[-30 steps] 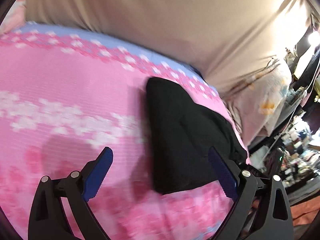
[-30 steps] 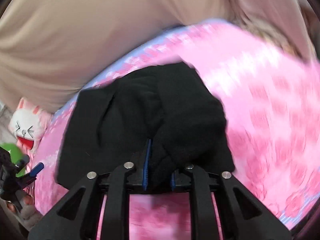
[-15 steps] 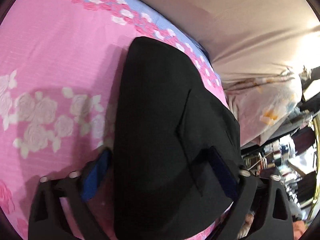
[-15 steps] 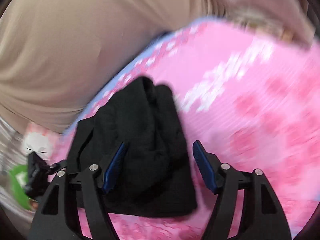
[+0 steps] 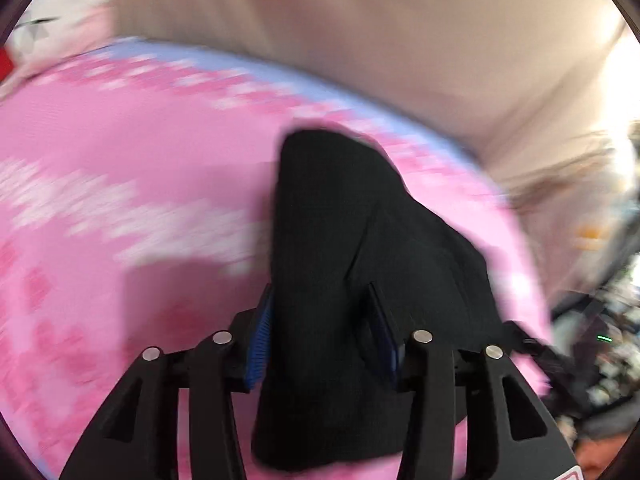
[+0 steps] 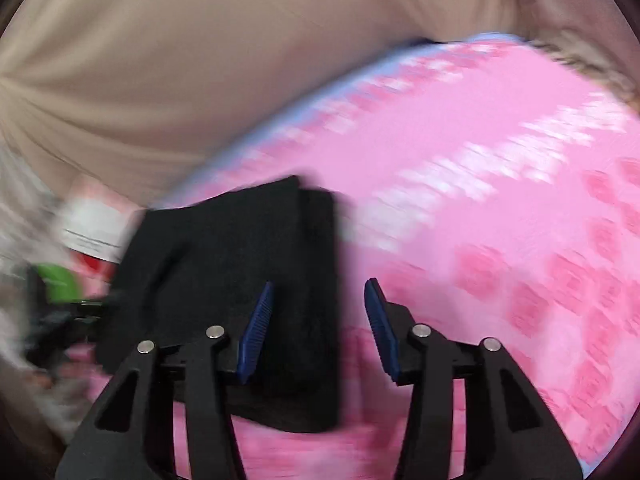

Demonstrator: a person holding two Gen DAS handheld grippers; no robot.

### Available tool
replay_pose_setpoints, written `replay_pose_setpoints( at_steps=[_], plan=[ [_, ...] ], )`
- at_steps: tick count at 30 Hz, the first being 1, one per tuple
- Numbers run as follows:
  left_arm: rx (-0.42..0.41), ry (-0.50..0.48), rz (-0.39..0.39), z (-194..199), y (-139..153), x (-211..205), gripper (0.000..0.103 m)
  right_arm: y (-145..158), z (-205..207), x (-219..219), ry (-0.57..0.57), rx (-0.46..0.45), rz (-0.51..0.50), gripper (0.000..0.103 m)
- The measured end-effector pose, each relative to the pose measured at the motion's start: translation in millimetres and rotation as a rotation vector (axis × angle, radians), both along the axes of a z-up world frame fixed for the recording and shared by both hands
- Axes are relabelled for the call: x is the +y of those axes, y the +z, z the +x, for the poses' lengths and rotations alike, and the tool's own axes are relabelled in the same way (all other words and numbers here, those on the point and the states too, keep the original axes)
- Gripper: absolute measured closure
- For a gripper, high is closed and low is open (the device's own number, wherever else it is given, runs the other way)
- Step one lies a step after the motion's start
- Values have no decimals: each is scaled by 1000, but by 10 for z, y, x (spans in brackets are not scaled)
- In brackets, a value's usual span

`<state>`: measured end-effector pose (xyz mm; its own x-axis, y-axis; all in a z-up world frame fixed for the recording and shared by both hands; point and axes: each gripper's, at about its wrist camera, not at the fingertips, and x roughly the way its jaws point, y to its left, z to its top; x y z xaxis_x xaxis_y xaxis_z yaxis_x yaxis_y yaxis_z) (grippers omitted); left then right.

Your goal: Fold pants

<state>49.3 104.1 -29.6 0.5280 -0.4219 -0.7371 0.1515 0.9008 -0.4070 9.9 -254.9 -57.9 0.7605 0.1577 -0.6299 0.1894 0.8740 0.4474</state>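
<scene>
The black pants [image 5: 352,264] lie folded in a thick bundle on a pink flowered bedspread [image 5: 120,184]. My left gripper [image 5: 324,340] has closed its blue pads on the near end of the bundle, and the cloth fills the gap between them. In the right wrist view the same bundle [image 6: 240,280] lies left of centre. My right gripper [image 6: 318,332] is open and empty, its left pad over the bundle's right edge and its right pad over the bedspread [image 6: 500,208].
A beige curtain or sheet [image 5: 340,32] hangs behind the bed. A white and red plush toy [image 6: 92,232] lies at the bed's left side. Clutter [image 5: 600,340] shows beyond the bed's right edge.
My left gripper went from wide open around the bundle to closed on it. My right gripper let go of the pants, opened and drew to the right. Both views are blurred by motion.
</scene>
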Motion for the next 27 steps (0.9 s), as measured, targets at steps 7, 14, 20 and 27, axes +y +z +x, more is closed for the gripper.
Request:
replay_pose_setpoints(
  at_steps=[7,14,20,27],
  plan=[
    [-165,-20,-93,-46,474,104,53,596,377,202,101,-80,-102,38],
    [-60,-115,-85,190,172,-379,50,302,1074,362,206,29,-100,94],
    [-44,-127,-23,159,-97,-435,49,549,785,342,161,-53,-167,94],
    [-65,-121,62,184,-206,-540,42,597,445,361,81,-93,-159,85]
  ],
)
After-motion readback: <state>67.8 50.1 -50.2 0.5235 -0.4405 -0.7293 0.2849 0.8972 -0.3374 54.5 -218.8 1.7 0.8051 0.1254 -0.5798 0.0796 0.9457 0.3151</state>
